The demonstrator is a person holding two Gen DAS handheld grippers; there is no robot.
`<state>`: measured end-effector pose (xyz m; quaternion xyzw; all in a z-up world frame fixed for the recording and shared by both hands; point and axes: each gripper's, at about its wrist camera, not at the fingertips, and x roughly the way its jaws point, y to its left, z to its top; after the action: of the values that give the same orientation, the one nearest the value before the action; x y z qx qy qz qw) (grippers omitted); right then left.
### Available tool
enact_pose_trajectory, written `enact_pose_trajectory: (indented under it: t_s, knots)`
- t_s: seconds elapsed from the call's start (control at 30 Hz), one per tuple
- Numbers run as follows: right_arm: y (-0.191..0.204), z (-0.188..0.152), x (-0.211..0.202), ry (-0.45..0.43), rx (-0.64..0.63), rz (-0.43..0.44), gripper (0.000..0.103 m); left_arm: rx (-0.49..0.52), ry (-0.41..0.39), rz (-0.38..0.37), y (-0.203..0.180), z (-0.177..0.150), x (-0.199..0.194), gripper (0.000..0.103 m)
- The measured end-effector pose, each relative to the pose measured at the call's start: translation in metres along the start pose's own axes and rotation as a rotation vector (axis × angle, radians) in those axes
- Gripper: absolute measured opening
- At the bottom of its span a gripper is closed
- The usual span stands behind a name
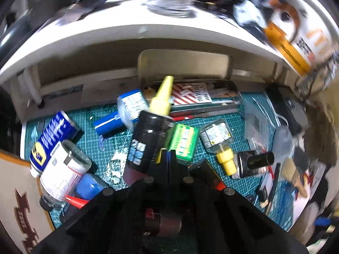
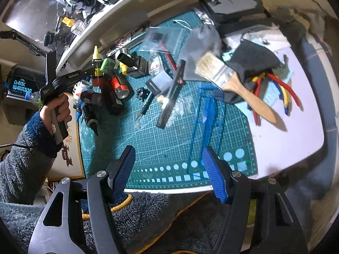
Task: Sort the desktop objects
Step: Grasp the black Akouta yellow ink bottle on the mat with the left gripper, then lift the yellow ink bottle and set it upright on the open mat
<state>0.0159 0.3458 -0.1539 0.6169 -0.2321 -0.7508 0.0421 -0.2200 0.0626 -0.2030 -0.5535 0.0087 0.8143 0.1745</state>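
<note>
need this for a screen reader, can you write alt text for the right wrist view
The open right gripper, empty, hovers over a green cutting mat. A wooden-handled paintbrush and red-handled pliers lie to the right. At left a hand holds the left gripper among small bottles.

both views bulge hard, fisheye style, with black corners and the white shelf (image 1: 131, 31) bent into an arc. the left wrist view is smeared along its top and right edges, so the box (image 1: 296, 40) up there reads as streaks, while the black bottle (image 1: 148, 139) in the middle stays fairly crisp with a small white glint. the right wrist view is brighter and sharper; the paintbrush (image 2: 231, 80) throws a soft shadow to its lower right on the pale table (image 2: 296, 139)
</note>
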Motion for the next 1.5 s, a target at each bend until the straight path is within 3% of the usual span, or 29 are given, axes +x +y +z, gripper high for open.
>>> enact_pose_trajectory:
  t_s: [0.1,0.17,0.23,0.33,0.4,0.47,0.6,0.7,0.73,0.83,0.93,1.03,1.23,1.3,1.33,1.4,1.5]
  knots:
    - [0.003,0.006,0.002,0.012,-0.016,0.005,0.063,0.039,0.060,0.039,-0.008,-0.006,0.013,0.009]
    - [0.002,0.008,0.002,0.013,-0.022,0.008,0.063,0.031,0.070,0.044,-0.007,-0.012,0.019,0.039]
    - [0.000,0.008,0.003,0.016,-0.020,0.010,0.063,-0.001,0.079,0.053,-0.002,-0.016,0.024,0.048]
    - [-0.008,0.004,0.006,0.031,-0.003,0.008,0.063,-0.061,0.094,0.043,0.008,-0.020,0.031,0.047]
    - [-0.015,0.000,0.008,0.043,0.011,0.004,0.063,-0.095,0.075,0.021,0.015,-0.021,0.030,0.018]
    - [-0.021,-0.003,0.008,0.048,0.026,0.003,0.063,-0.109,0.047,0.024,0.019,-0.021,0.022,0.000]
    - [-0.034,-0.005,0.005,0.044,0.055,0.007,0.063,-0.035,0.032,0.016,0.015,-0.018,0.006,0.000]
    - [-0.040,-0.004,0.006,0.048,0.067,0.008,0.063,0.163,0.052,0.129,-0.001,-0.015,-0.003,0.001]
    - [-0.041,-0.003,0.005,0.045,0.068,0.012,0.063,0.216,0.051,0.136,-0.002,-0.017,-0.012,0.005]
    - [-0.043,-0.005,0.005,0.029,0.076,0.027,0.063,0.358,0.027,0.099,0.002,-0.022,-0.039,0.058]
    - [-0.045,-0.010,0.011,0.027,0.090,0.052,0.063,0.562,-0.058,0.156,-0.011,-0.028,-0.041,0.070]
    - [-0.047,-0.016,0.023,0.058,0.106,0.058,0.063,0.672,0.031,0.245,-0.012,-0.033,-0.014,0.070]
    - [-0.048,-0.017,0.033,0.074,0.134,0.057,0.064,0.678,0.076,0.246,-0.005,-0.025,0.016,0.070]
    - [-0.047,-0.015,0.035,0.077,0.141,0.051,0.064,0.654,0.097,0.251,-0.001,-0.023,0.021,0.045]
    - [-0.046,-0.014,0.035,0.078,0.142,0.048,0.064,0.619,0.092,0.234,0.003,-0.021,0.019,0.041]
    - [-0.043,-0.010,0.032,0.069,0.138,0.050,0.063,0.496,0.108,0.111,0.014,-0.014,0.009,0.040]
    - [-0.038,-0.004,0.028,0.052,0.121,0.059,0.064,0.394,0.093,0.059,0.021,-0.015,-0.013,0.040]
